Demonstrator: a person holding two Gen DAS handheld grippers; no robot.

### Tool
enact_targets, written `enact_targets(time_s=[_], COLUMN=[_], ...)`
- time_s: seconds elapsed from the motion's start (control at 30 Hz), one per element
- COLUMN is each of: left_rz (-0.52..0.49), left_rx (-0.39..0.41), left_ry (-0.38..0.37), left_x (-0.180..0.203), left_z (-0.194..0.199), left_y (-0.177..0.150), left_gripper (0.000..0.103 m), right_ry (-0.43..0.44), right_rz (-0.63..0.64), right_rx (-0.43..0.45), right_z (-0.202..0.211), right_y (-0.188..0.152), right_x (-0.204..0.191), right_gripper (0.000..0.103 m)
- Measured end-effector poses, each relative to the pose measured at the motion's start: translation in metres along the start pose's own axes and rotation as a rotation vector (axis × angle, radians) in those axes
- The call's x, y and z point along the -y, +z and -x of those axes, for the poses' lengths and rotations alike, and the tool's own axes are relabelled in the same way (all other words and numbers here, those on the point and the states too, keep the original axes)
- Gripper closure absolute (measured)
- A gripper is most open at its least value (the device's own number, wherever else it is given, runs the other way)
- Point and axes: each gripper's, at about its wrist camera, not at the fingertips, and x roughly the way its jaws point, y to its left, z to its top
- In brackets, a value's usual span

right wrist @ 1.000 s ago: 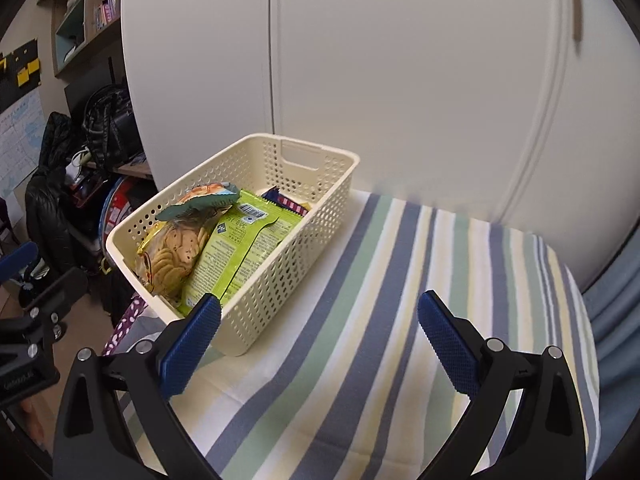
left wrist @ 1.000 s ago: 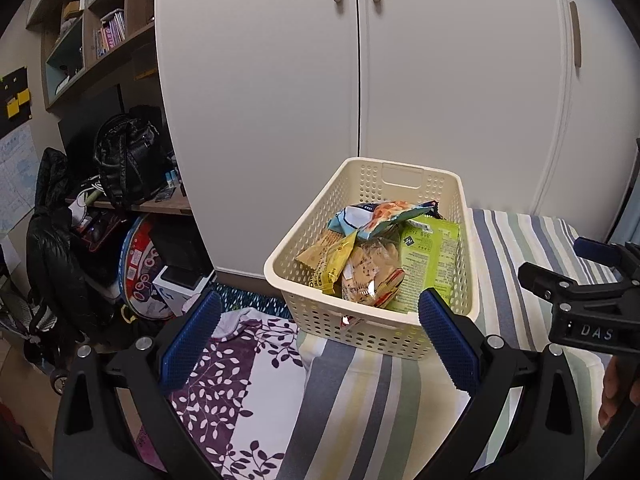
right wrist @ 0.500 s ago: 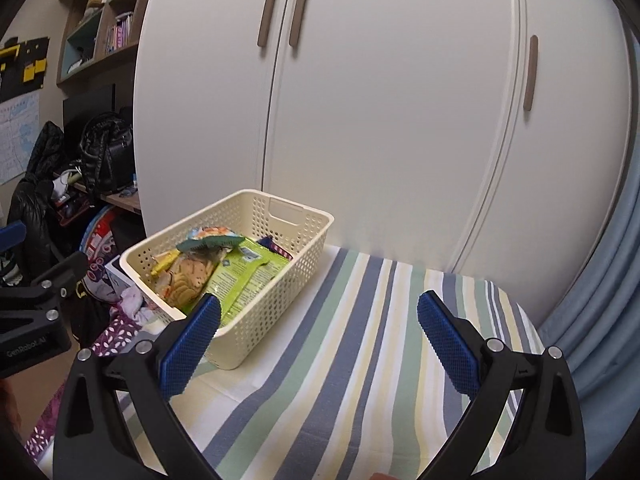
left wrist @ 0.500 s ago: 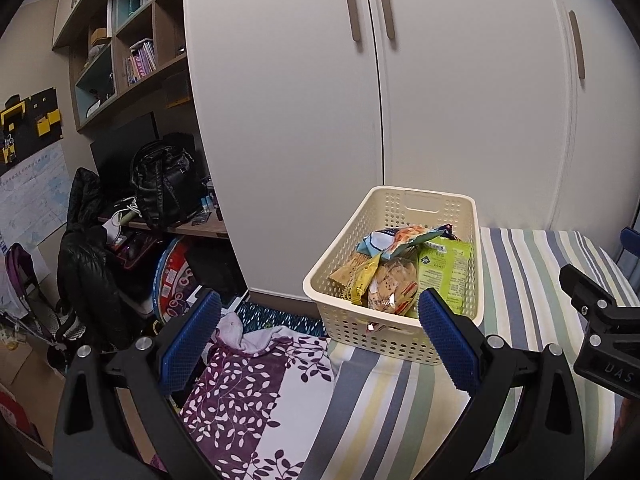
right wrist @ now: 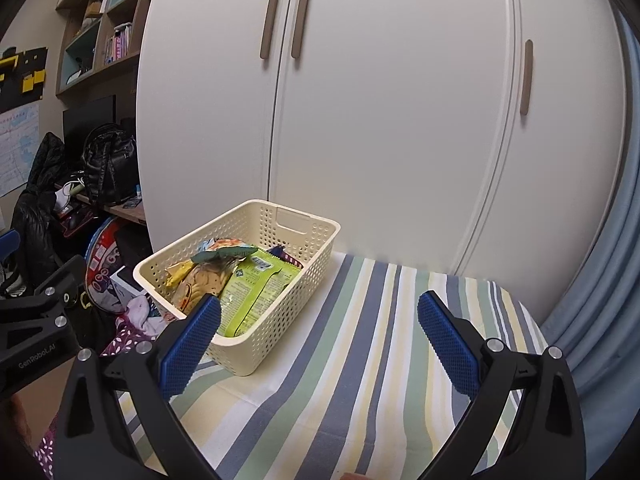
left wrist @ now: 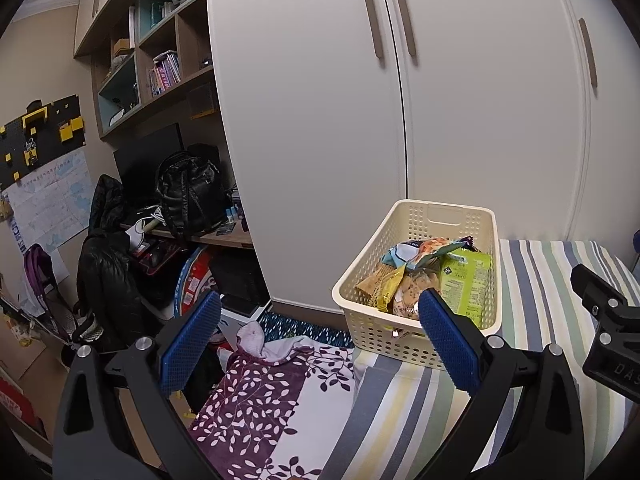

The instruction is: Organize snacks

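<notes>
A cream perforated basket stands on the striped bed cover, packed with snack bags: a green packet, a biscuit bag and a teal-and-orange bag. My left gripper hangs open well back from the basket's near left corner, nothing between its blue pads. My right gripper is open too, over the stripes to the right of the basket. Each gripper's black body shows at the edge of the other's view.
White wardrobe doors rise close behind the basket. A purple leaf-print blanket covers the bed's left edge. Left of the bed lie a cluttered desk with a black backpack, a dark jacket and floor items. A blue curtain hangs at right.
Both grippers have pulled back and risen away from the basket, which now looks smaller and farther off. Both stay open and empty.
</notes>
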Motion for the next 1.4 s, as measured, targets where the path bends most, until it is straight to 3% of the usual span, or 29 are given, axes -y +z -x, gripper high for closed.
enact_targets(time_s=[0.13,0.37,1.4], left_rz=[0.017,-0.054,-0.072], left_rx=[0.005,0.039,-0.024], left_ry=[0.006,0.1,0.11], left_x=[-0.002,0.008,0.007], left_z=[0.004,0.008,-0.018], left_y=[-0.001,-0.002,-0.012], left_gripper=[0.003,0.003,0.003], right_ry=[0.0,-0.029,0.008], right_rz=[0.01,0.058,0.136], right_rx=[0.003,0.016,-0.057], right_z=[0.002,0.002,-0.027], right_y=[-0.002,-0.002,-0.006], right_x=[-0.003,-0.011,-0.038], right_gripper=[0.005,0.005,0.005])
